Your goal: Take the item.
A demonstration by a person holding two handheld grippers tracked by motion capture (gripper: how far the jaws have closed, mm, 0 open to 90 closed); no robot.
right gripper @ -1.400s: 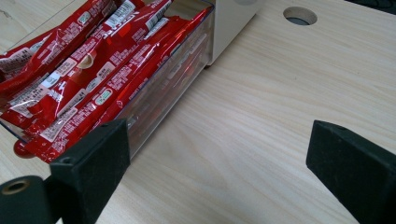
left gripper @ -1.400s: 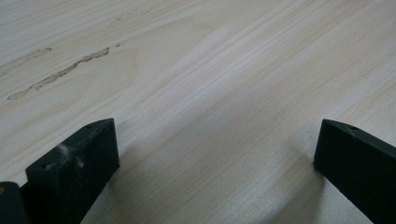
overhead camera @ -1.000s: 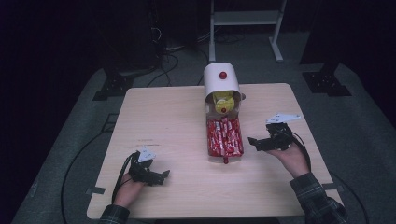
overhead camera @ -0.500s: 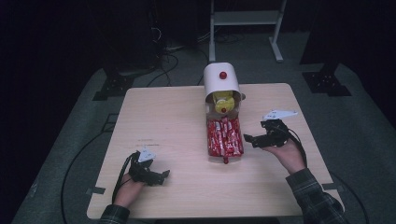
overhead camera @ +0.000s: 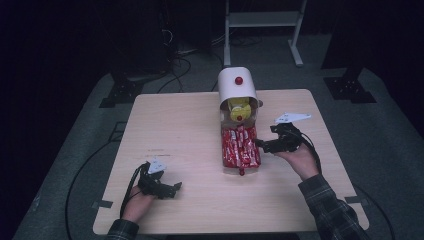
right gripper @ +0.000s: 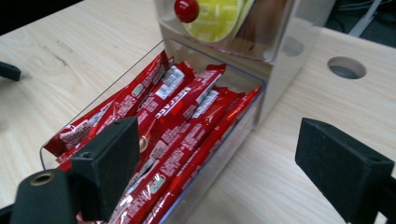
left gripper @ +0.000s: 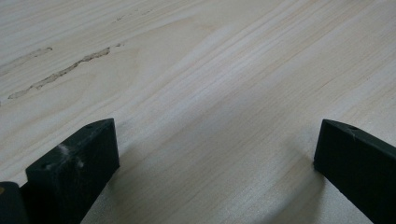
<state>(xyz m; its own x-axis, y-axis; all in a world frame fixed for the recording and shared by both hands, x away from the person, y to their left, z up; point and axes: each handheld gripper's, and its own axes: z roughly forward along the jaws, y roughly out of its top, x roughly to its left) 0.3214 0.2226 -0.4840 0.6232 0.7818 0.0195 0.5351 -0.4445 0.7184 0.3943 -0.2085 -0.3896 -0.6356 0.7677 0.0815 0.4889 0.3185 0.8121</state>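
At about 7 o'clock on the worktop (overhead camera: 200,120), nearest the person, the left tongs (overhead camera: 172,189) are rested on bare wood. In the left gripper view their jaws are spread wide with only wood grain seen between them, so they are released and nothing is grasped.

Farther out, at about 3 o'clock from the worktop's middle, the right tongs (overhead camera: 260,145) are held just beside the right wall of the drawer (overhead camera: 222,150). Their jaws have just been closing a little, yet a wide gap is left, and in the right gripper view (right gripper: 215,168) no sachet is pressed between them; the drawer's corner and bare worktop lie in the gap. They are released too.

The drawer is pulled out toward the person and is packed with red sachets (overhead camera: 240,147), laid lengthwise. Its clear front carries a small red knob (overhead camera: 241,172).

Farthest, at 12 o'clock, the white dispenser (overhead camera: 237,87) is stood, with a yellow pod (overhead camera: 239,106) visible in its upper part.

By judgement, the opening of the drawer is already done, and the approach to it is nearly done. No sachet is yet gripped or lifted out, so the grasp and whatever is done with it are left.
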